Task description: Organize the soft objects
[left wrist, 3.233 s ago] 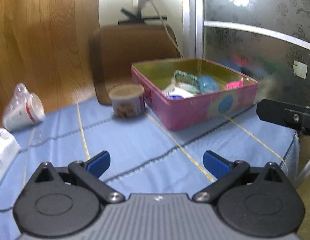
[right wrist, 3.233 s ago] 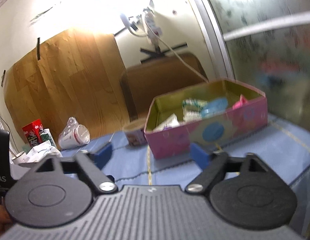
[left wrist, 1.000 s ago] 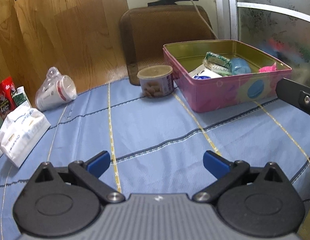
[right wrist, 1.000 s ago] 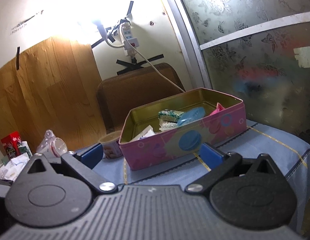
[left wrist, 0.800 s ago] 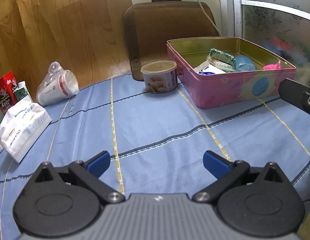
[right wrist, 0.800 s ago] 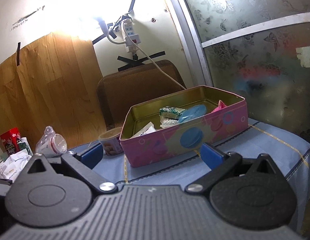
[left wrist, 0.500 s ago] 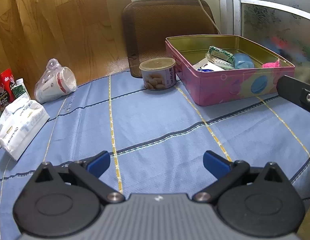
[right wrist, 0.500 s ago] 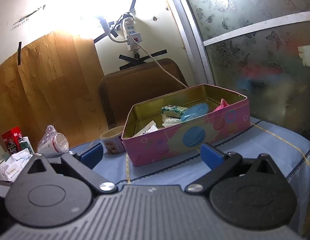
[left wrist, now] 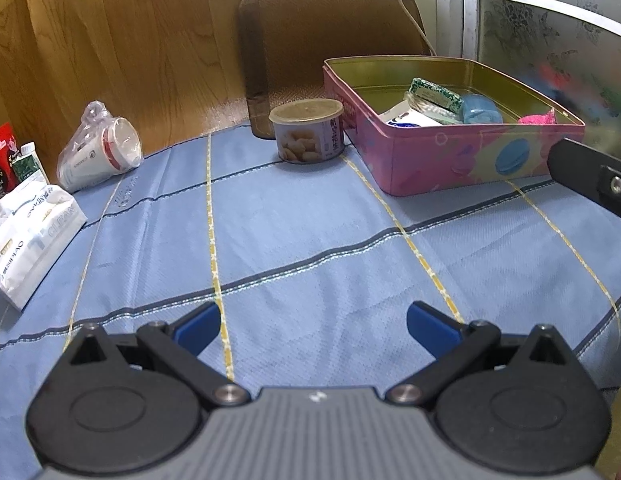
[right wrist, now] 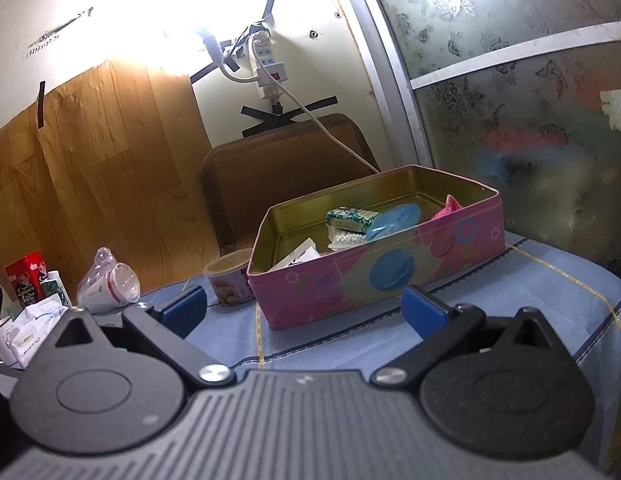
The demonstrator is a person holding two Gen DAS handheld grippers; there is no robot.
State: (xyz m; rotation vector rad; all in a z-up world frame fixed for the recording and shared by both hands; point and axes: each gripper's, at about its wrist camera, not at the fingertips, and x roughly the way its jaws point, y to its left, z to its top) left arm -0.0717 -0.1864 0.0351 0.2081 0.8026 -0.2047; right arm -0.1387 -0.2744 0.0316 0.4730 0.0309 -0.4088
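Observation:
A pink tin box [left wrist: 438, 160] stands at the back right of the blue tablecloth; it also shows in the right wrist view [right wrist: 390, 276]. Inside lie a green-white packet [left wrist: 434, 92], a blue soft item [left wrist: 480, 109], a pink item [left wrist: 536, 119] and white packets [left wrist: 406, 117]. A white tissue pack [left wrist: 28, 236] lies at the left edge. My left gripper [left wrist: 312, 326] is open and empty over the cloth. My right gripper [right wrist: 304, 306] is open and empty in front of the box; part of it shows in the left wrist view [left wrist: 590, 178].
A round can [left wrist: 308, 130] stands left of the box. A bagged stack of paper cups [left wrist: 98, 148] lies on its side at the back left. Red and green cartons [left wrist: 6, 160] stand at the far left. A brown chair back [left wrist: 330, 36] rises behind the table. Glass door at right.
Both grippers stay open and empty. The left view has drifted slightly, bringing the table and box a little closer. The right gripper has barely moved.

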